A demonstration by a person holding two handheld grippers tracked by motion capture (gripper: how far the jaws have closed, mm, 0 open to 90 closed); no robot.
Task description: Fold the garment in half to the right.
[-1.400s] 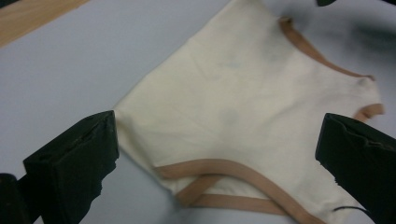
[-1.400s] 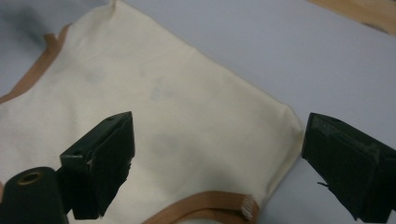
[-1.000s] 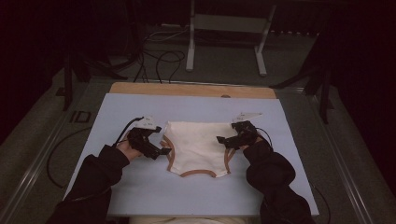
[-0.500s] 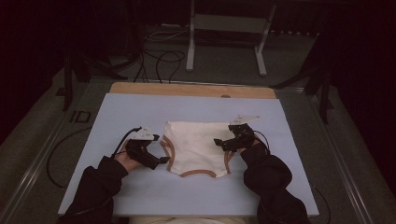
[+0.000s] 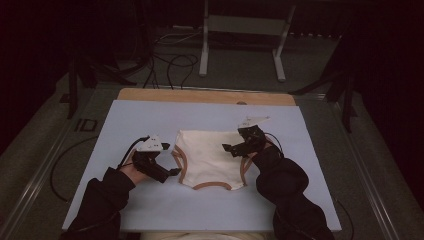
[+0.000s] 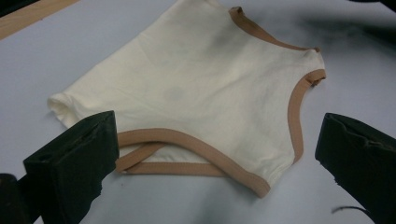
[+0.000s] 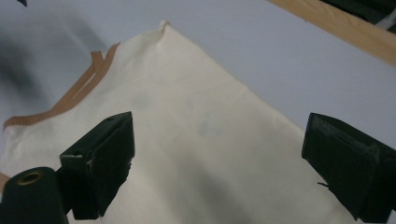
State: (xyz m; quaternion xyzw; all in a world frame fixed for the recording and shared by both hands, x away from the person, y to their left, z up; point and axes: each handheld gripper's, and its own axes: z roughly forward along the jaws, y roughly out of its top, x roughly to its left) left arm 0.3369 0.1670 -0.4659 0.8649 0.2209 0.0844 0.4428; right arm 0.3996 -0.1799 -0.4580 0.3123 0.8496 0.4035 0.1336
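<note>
The cream cotton garment with tan trim (image 5: 210,159) lies flat (unfolded) on the counter (image 5: 310,200); left gripper (image 5: 172,172) and right gripper (image 5: 227,148) flank it, jaws apart, nothing grasped yet.

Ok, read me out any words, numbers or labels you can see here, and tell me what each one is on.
"10": a dark marking on the grey floor beside the table's far left corner; it may also read "ID".
The cream garment with tan trim carries no print or tag that can be read.
</note>
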